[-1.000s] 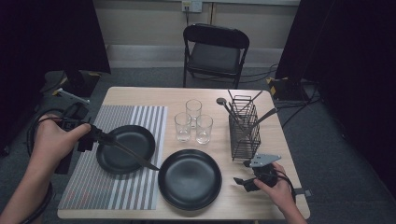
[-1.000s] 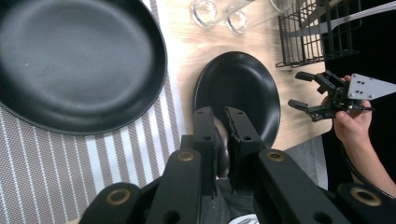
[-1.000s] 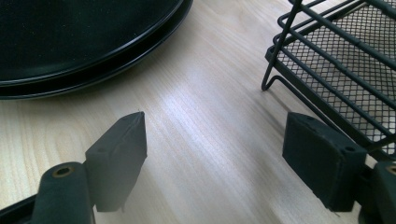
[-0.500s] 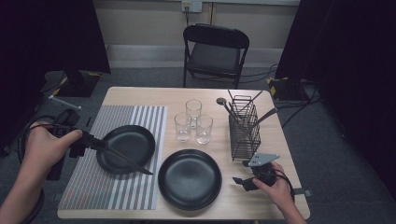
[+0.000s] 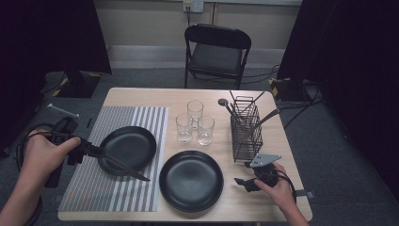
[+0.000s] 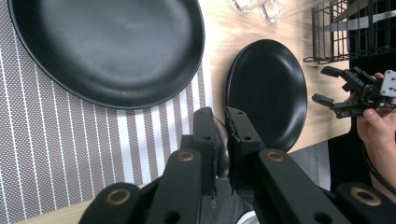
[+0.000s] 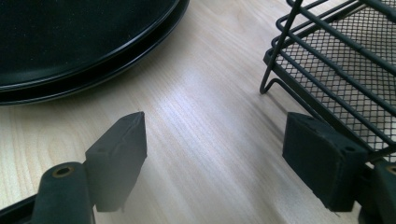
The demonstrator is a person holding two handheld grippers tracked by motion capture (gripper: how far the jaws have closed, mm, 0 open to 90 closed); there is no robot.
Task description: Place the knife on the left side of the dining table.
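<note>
My left gripper (image 5: 87, 149) is shut on the handle of a black knife (image 5: 123, 165), at the left edge of the striped placemat (image 5: 99, 188). The blade slants right across the near rim of the left black plate (image 5: 127, 146), its tip over the mat. In the left gripper view the jaws (image 6: 222, 126) pinch the dark handle (image 6: 222, 156) above that plate (image 6: 107, 46). My right gripper (image 5: 242, 181) rests open on the table between the second black plate (image 5: 190, 180) and the wire rack (image 5: 245, 129). In its own view, bare wood lies between the jaws (image 7: 215, 154).
Three clear glasses (image 5: 193, 123) stand in the table's middle. The wire rack holds several dark utensils (image 5: 226, 106). A folding chair (image 5: 216, 49) stands beyond the far edge. The second plate (image 6: 266, 88) and the other gripper (image 6: 336, 91) show in the left gripper view.
My left hand has moved left and toward the near edge, sinking a little, with the knife still in its jaws. The right hand has stayed put.
</note>
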